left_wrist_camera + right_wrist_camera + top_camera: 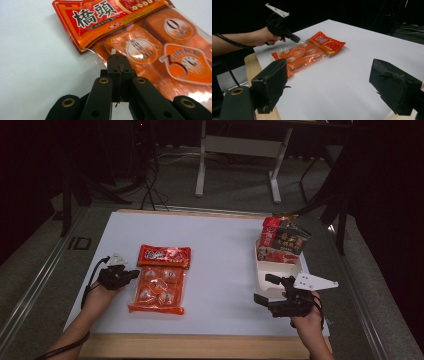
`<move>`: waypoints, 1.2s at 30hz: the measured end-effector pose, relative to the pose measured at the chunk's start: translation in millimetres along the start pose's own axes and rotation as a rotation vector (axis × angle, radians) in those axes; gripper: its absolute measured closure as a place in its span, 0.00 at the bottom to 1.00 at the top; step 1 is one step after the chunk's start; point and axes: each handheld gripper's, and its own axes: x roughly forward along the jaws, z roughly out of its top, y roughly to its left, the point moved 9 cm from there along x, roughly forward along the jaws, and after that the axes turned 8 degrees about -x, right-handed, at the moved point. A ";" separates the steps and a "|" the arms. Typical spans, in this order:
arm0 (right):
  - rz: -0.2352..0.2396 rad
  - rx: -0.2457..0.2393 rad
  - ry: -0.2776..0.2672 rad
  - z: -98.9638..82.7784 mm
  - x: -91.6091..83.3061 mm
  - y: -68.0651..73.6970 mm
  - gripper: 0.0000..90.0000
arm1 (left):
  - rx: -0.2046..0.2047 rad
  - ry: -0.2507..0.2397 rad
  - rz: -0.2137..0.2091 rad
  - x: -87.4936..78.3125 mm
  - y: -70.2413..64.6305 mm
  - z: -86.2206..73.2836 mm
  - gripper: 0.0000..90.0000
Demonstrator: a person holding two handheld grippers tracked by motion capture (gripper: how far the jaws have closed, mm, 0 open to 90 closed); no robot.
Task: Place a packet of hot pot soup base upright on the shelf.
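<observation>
An orange snack pack [159, 282] with a red header lies flat on the left of the white tabletop [220, 260]. It also fills the left gripper view as the orange pack [155, 50], and lies farther off in the right gripper view as the same pack [307, 51]. My left gripper [133, 274] is at the pack's left side. Its jaws are pressed together on the clear film edge, seen close at the left gripper's tip [117, 61] and from afar [296, 39]. My right gripper [265, 289] hovers wide open at the right front, nothing between its fingertips [332, 82].
A white tray [262, 270] at the right holds upright red and dark snack packets [282, 240]. The table's wooden front edge [200, 345] runs along the bottom. A white desk frame [201, 165] and cables stand on the floor behind.
</observation>
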 end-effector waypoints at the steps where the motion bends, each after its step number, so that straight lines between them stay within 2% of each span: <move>1: 0.001 0.000 -0.001 0.1 0.0 0.0 0.17 | 0.007 0.007 0.010 3.0 0.3 -0.3 1.00; 4: -0.001 0.000 -0.001 -0.2 -0.1 -0.3 0.17 | 0.018 0.022 0.008 11.7 -2.2 -1.5 1.00; 17: 0.004 -0.001 0.002 -0.6 1.0 0.6 0.17 | 0.017 0.028 -0.002 17.8 -9.4 1.4 1.00; 21: 0.004 -0.003 0.003 -0.8 0.9 0.7 0.17 | 0.028 0.028 -0.019 22.9 -18.9 4.7 1.00; 29: 0.000 -0.001 -0.002 -0.9 -0.9 -0.3 0.17 | 0.079 0.042 -0.072 37.5 -48.1 13.0 1.00; 36: 0.000 0.004 -0.003 -1.4 -1.8 -0.2 0.17 | 0.107 0.048 -0.102 45.6 -66.2 17.0 1.00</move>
